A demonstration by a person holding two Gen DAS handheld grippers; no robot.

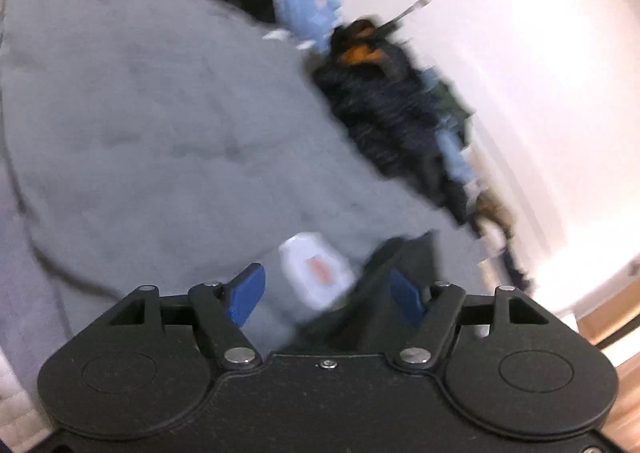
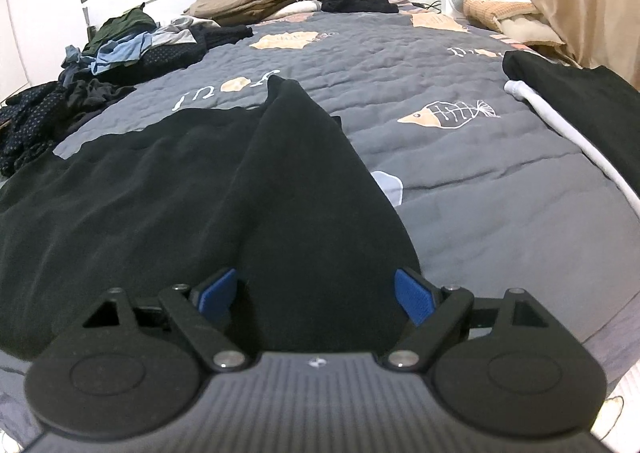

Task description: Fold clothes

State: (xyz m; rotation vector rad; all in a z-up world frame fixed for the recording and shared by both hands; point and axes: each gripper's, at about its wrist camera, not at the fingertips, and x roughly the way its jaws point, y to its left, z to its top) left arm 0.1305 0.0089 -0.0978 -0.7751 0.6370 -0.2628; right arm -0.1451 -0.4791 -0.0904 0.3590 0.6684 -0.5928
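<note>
Both tools gape over the black garment.

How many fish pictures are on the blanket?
1 that I can tell: a bony fish on the grey blanket, just right of the black garment. Tan patches farther back are too unclear, and the garment may hide more.

Blurred throughout. Left gripper near, jaws apart over the grey bedcover, a white patch between the blue pads. Farther right, a heap of dark and blue clothes against the white wall.
</note>
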